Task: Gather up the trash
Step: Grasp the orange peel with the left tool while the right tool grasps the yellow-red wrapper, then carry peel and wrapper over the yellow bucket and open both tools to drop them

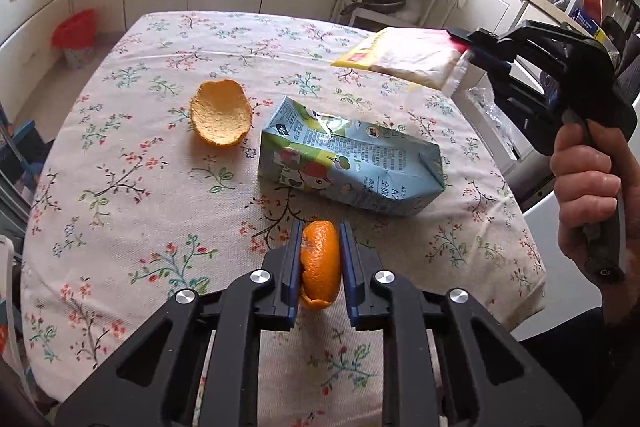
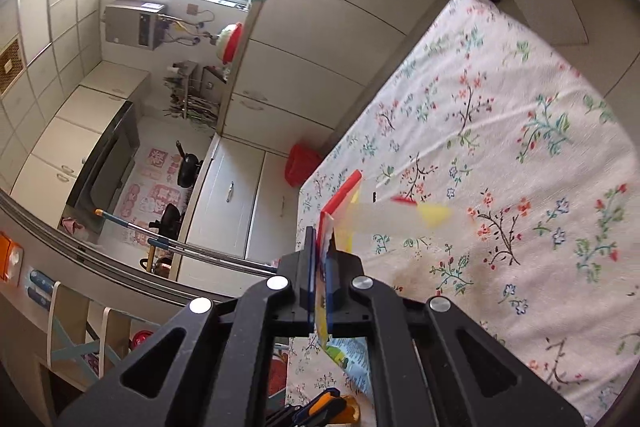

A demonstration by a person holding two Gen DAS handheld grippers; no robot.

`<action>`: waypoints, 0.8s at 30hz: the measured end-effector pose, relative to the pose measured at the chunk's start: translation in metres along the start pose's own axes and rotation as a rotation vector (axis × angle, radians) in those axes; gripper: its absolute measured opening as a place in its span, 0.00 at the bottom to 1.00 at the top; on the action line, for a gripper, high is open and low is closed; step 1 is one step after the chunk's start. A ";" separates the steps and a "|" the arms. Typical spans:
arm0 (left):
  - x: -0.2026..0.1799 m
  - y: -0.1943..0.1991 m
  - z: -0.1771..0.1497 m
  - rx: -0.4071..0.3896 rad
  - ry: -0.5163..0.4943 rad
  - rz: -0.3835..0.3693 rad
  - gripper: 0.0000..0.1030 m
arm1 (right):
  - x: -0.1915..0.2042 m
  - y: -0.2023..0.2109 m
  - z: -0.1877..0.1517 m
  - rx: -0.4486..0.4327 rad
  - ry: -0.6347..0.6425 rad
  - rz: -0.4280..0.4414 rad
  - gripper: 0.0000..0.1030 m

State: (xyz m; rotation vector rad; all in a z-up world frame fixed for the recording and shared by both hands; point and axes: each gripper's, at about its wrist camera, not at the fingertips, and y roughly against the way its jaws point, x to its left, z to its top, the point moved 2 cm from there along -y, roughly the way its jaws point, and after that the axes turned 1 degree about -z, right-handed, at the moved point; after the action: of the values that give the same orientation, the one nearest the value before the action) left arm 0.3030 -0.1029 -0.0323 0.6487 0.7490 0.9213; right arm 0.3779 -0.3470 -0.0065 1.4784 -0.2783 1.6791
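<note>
Both grippers loaded as trash collection gets under way on a floral tabletop (image 1: 120,195)

Just in front of the milk carton (image 1: 348,167), the left gripper (image 1: 320,267) pinches a curled orange peel (image 1: 320,263) edge-on; a thin grip like that could let it slip or tear. Beyond the carton, the right gripper (image 2: 320,279) is clamped on one corner of a plastic snack bag (image 1: 404,57), which dangles and may swing loose. A second peel (image 1: 221,113) lies left of the carton

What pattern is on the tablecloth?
Small flowers and twigs on pale cloth, clearest in the left wrist view.
</note>
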 end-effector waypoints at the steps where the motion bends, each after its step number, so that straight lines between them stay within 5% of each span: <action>1: -0.001 0.003 -0.001 -0.007 -0.002 0.004 0.15 | 0.002 0.004 -0.001 -0.006 0.011 0.003 0.04; 16: -0.030 0.059 -0.030 -0.122 -0.106 0.107 0.15 | 0.042 0.054 -0.043 -0.038 0.153 0.048 0.04; 24: -0.035 0.104 -0.055 -0.182 -0.126 0.151 0.15 | 0.068 0.090 -0.106 -0.047 0.315 0.050 0.04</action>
State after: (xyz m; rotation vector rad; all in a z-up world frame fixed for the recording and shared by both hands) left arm 0.1977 -0.0768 0.0254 0.6019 0.5027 1.0631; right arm 0.2448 -0.3014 0.0575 1.1598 -0.1818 1.9013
